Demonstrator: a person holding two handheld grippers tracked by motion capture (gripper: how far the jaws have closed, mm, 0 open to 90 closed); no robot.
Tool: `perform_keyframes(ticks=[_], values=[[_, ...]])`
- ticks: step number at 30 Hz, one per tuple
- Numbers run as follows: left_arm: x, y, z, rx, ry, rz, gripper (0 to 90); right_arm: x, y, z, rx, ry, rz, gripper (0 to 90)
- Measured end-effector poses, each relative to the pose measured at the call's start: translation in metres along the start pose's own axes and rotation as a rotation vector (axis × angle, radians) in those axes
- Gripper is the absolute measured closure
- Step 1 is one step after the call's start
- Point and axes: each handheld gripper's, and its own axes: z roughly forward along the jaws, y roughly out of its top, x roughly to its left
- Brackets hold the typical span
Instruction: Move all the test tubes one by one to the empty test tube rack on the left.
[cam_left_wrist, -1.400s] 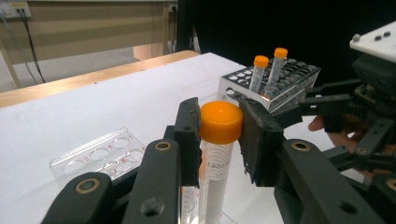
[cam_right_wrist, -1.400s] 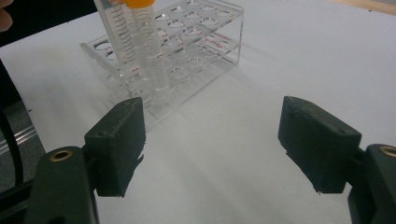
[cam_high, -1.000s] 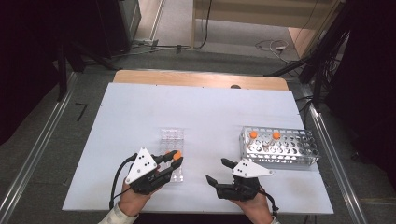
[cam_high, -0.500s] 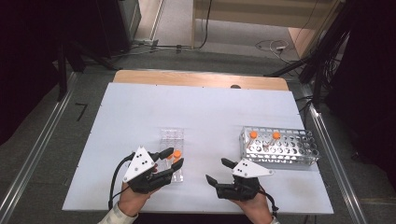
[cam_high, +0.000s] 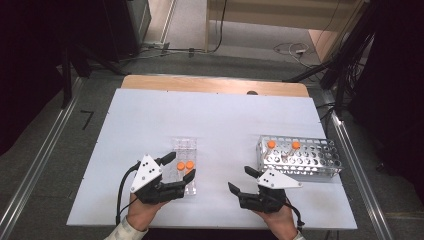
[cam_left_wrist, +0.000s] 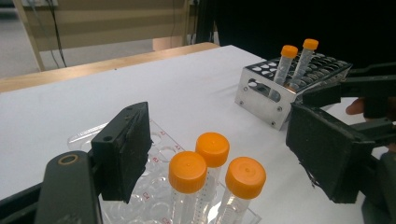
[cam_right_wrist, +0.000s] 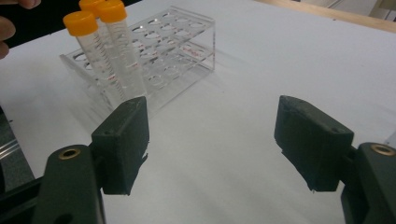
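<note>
Looking along my left gripper (cam_high: 176, 166), I see its jaws have just been opening and now stand wide, pressing on nothing, with three clear plastic tubes with orange screw caps (cam_left_wrist: 213, 148) upright between and just ahead of them in the clear acrylic rack (cam_high: 184, 150) near the front edge of the white table (cam_high: 220, 120), left of its middle. What the coming move turns on is that the tubes' long axes are vertical while the jaws bracket them from the sides, so I judge this hand must draw back level or lift straight up to come away without tipping one. The right gripper (cam_high: 239, 180) sits released too, its jaws parted over bare table, well apart from the acrylic rack and nearer the perforated metal rack (cam_high: 300, 161) toward the right edge, where two more orange-capped tubes (cam_high: 283, 146) lean in its far-left holes. That hand is the nearer one for them, and nothing stands between
</note>
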Motion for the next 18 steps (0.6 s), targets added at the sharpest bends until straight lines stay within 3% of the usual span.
perform_keyframes(ticks=[7, 18], values=[[0.001, 0.000, -0.001, -0.012, 0.011, -0.011, 22.1, -0.016, 0.000, -0.013, -0.029, -0.054, 0.027, 24.7], [0.003, 0.000, -0.001, -0.011, 0.022, -0.017, 20.8, -0.059, -0.005, -0.037, -0.073, -0.214, 0.084, 24.7]])
